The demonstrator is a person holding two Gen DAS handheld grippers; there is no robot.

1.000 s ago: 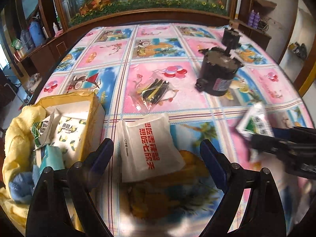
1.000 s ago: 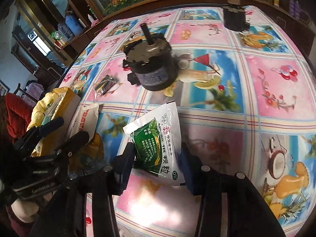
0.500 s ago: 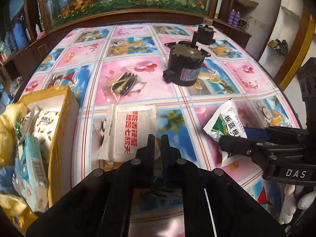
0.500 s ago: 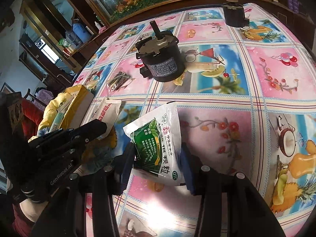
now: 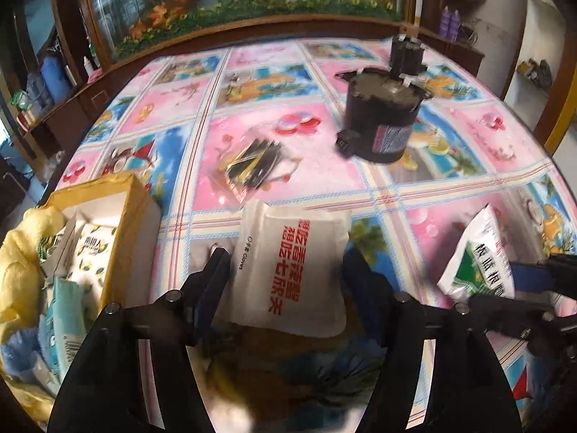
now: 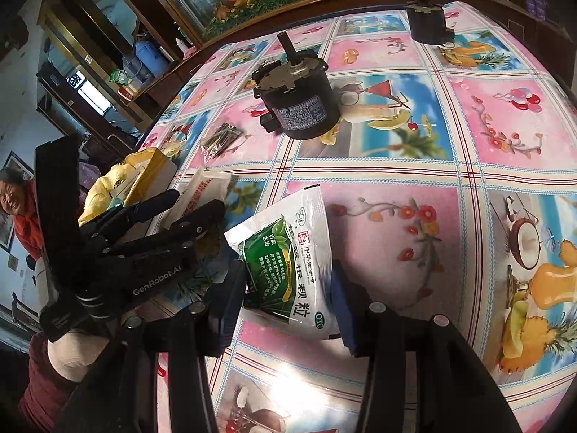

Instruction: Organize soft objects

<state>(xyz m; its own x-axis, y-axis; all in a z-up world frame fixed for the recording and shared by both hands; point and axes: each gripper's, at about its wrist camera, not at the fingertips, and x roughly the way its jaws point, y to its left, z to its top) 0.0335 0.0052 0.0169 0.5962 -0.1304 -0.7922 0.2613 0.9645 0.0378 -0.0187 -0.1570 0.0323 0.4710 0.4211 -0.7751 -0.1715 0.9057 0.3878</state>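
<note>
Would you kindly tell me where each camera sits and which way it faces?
Left wrist: on the left gripper, facing along its open fingers at the white packet and yellow box.
Right wrist: on the right gripper, facing the green sachet it grips.
Shared: the black motor, each other's grippers.

The table has a colourful cloth with fruit pictures. On it lie a white pouch, a clear bag of dark parts, two black motors and a yellow box.
</note>
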